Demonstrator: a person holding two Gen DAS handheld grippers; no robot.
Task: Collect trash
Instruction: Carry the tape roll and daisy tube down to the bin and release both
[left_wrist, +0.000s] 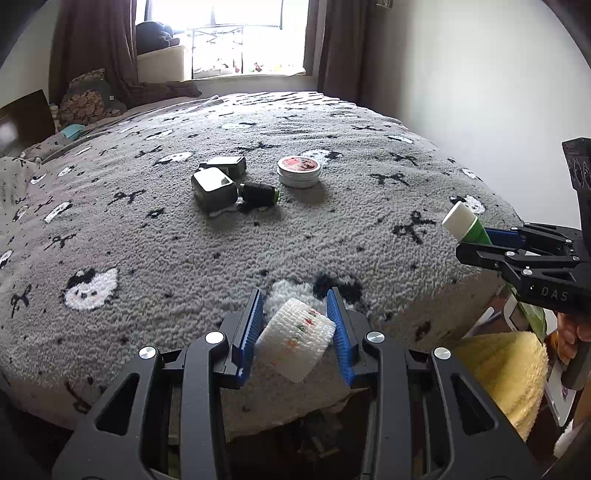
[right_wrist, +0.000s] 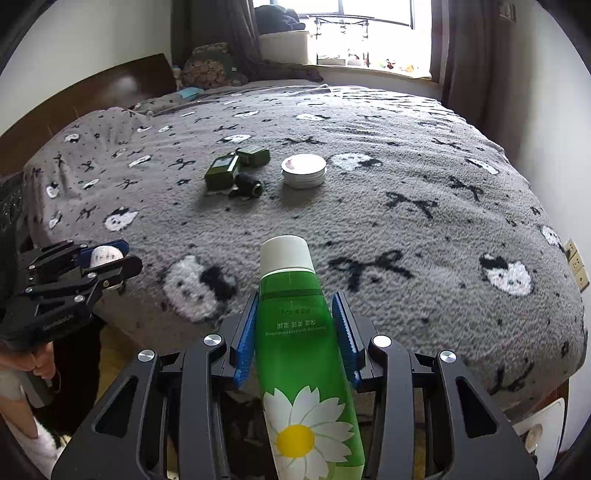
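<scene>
My left gripper (left_wrist: 294, 308) is shut on a white bandage roll (left_wrist: 295, 338) with small coloured prints, held over the near edge of the bed. From the right wrist view the same gripper (right_wrist: 123, 264) shows at the left with the roll (right_wrist: 105, 256) between its fingers. My right gripper (right_wrist: 294, 308) is shut on a green tube (right_wrist: 299, 332) with a white cap and a daisy print; that tube (left_wrist: 467, 223) also shows at the right of the left wrist view. Still on the blanket lie two green boxes (left_wrist: 214, 186), a black roll (left_wrist: 258, 194) and a round tin (left_wrist: 298, 170).
The bed (left_wrist: 184, 240) has a grey fleece blanket with bows and white faces. Pillows (left_wrist: 86, 98) lie at its far left, a window (left_wrist: 236, 37) with dark curtains behind. A yellow fluffy thing (left_wrist: 506, 373) sits below the bed's right corner. A wall socket (right_wrist: 576, 264) is at the right.
</scene>
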